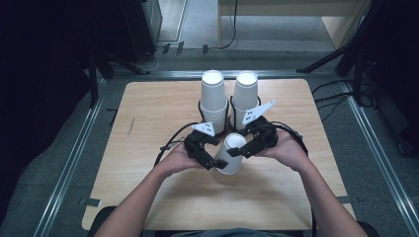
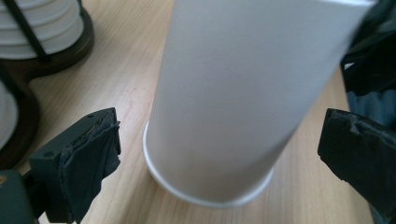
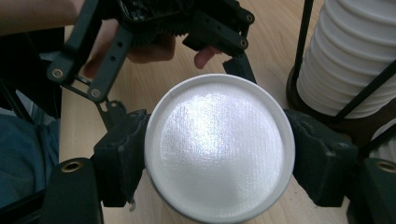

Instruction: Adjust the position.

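Observation:
A white paper cup stands upside down on the wooden table between both hands. In the right gripper view my right gripper is shut on the cup, its pads pressed to both sides just under the flat base that faces up. My left gripper comes in from the left, lower down. In the left gripper view its jaws straddle the cup with a gap on each side, so it is open. The cup's rim sits at the tabletop.
Two tall stacks of white cups stand in dark wire holders just behind the grippers; one stack is close to my right gripper. The table's front half is bare wood. Metal rails and dark stands surround the table.

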